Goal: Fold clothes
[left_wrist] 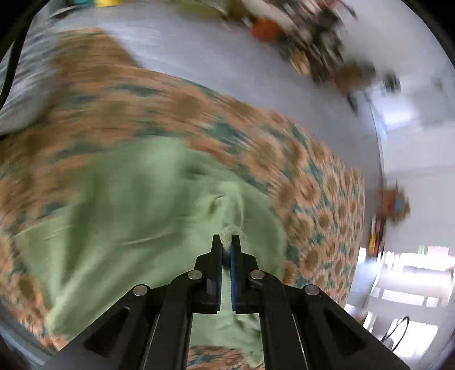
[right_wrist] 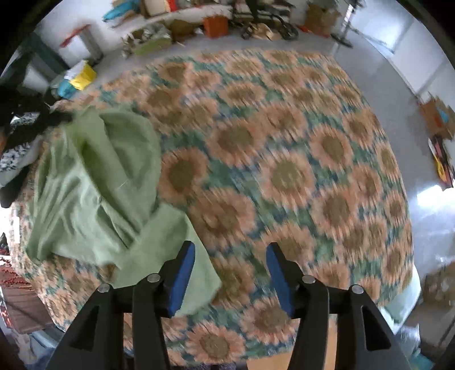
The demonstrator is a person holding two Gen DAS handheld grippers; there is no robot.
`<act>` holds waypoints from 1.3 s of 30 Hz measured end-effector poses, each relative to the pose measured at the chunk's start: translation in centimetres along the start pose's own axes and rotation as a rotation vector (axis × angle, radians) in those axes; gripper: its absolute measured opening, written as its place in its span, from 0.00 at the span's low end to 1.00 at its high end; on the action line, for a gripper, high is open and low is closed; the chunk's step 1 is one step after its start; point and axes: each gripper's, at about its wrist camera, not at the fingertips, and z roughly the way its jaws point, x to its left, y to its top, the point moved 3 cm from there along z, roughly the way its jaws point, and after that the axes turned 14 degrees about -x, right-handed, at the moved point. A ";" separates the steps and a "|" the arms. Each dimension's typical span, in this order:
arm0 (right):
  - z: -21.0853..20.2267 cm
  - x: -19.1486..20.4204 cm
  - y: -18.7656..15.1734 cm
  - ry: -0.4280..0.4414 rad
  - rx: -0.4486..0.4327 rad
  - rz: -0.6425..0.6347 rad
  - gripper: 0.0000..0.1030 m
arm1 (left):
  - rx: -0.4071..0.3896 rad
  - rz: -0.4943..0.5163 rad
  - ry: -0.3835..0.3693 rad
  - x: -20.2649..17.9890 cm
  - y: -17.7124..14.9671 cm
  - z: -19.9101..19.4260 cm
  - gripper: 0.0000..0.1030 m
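Closest to you, your left hand-held gripper [left_wrist: 227,242] is clamped tight on a little bunched nub of the green garment [left_wrist: 119,227], with the cloth fanning out in pulled creases away from the pinch. Your right hand-held gripper [right_wrist: 231,250] is standing open with nothing between its two blue pads [right_wrist: 182,281]; the left pad sits right over a loose corner of that same green garment [right_wrist: 93,182], but nothing is being squeezed there. So the count is two grippers, one holding and one free, and just one green garment, lying crumpled on the left part of the sunflower bedspread [right_wrist: 284,170] in the right wrist view. The garment's near corner flap ends just beside the right gripper's left pad, and its far edge bunches up near the bedspread's left edge, next to a dark pile of other clothes [right_wrist: 25,125]. To the right of the garment the sunflower bedspread is bare cloth all the way to its right and far edges, so there's lots of flat room on that side. Past the far edge is pale floor [right_wrist: 384,85], and beyond that a cluttered strip along the wall, where I can pick out one orange box [right_wrist: 216,25] and one yellow bag [right_wrist: 84,75]; the rest is too blurry to count.
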 end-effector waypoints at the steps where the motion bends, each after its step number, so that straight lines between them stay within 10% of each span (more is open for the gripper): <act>1: -0.1 0.9 0.6 0.021 -0.013 -0.017 0.57 | -0.026 -0.060 0.032 3.0 -0.4 -1.6 0.04; 8: 0.0 9.3 1.0 0.191 -0.004 -0.200 0.59 | -0.071 -0.458 0.144 18.8 -7.9 -8.7 0.04; 15: 0.9 18.9 -2.1 0.247 -0.002 -0.345 0.67 | -0.038 -0.467 0.076 19.3 -12.1 -9.6 0.04; 16: 1.3 19.3 -2.2 0.202 -0.014 -0.352 0.52 | -0.034 -0.446 0.069 19.4 -12.2 -9.7 0.04; 17: 1.7 19.3 -2.2 0.135 -0.029 -0.353 0.12 | -0.029 -0.425 0.062 19.5 -12.3 -9.8 0.04; 18: 2.0 19.4 -2.1 0.069 -0.045 -0.355 0.04 | -0.023 -0.405 0.052 19.5 -12.2 -9.9 0.04; 24: -2.9 12.9 -5.0 -0.145 -0.088 -0.041 0.06 | 0.068 -0.258 -0.022 20.1 -13.3 -9.9 0.04; 31: -2.5 9.9 -16.9 -0.184 0.185 0.149 0.33 | 0.196 -0.241 0.008 22.3 -15.8 -7.0 0.04; 39: -4.1 11.4 -10.6 -0.068 0.032 0.110 0.52 | 0.189 -0.254 0.068 21.7 -15.7 -6.5 0.04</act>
